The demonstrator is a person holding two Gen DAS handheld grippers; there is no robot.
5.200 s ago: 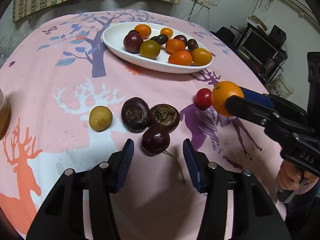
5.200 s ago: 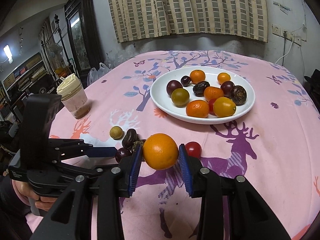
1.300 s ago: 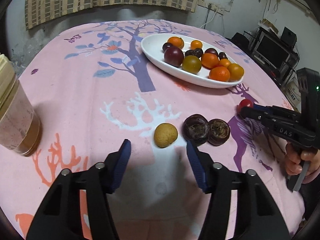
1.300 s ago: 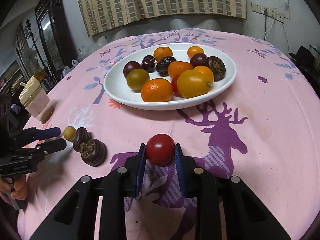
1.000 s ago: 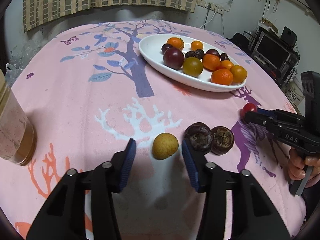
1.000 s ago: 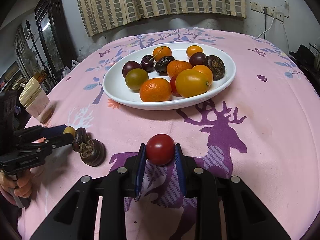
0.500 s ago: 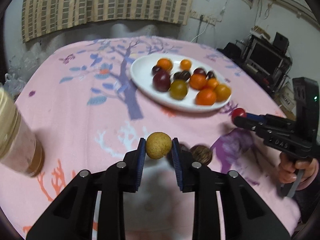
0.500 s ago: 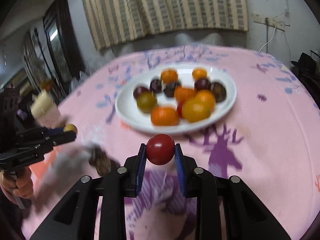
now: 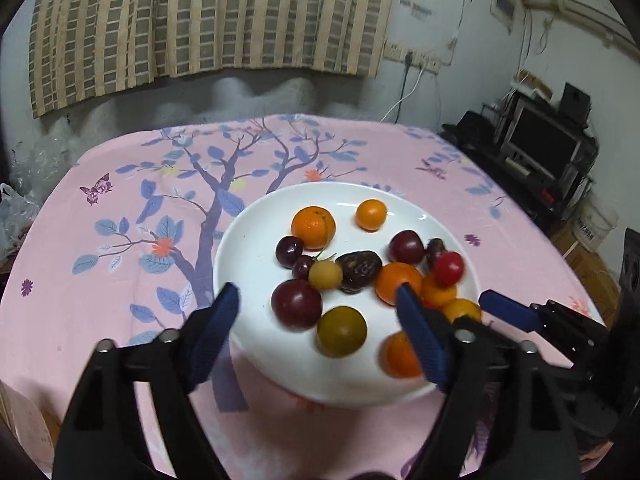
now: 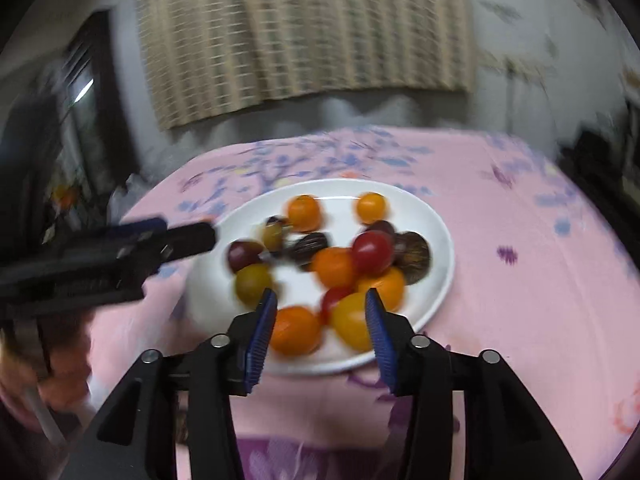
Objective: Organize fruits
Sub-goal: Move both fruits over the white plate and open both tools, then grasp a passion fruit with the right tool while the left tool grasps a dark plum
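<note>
Fruits (image 9: 342,331) under both spread claws (image 9: 316,324)

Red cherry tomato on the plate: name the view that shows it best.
Left wrist view: the red cherry tomato is fairly sharp, atop the oranges on the white plate. In the right wrist view it is larger but motion-blurred.

On the white oval plate (image 9: 248,236), set toward the far middle of the pink tablecloth (image 9: 120,200), lay oranges, dark plums and cherries, with a small yellow-brown fruit (image 9: 325,275) near its centre and a red cherry tomato (image 9: 449,267) toward its right rim.
</note>
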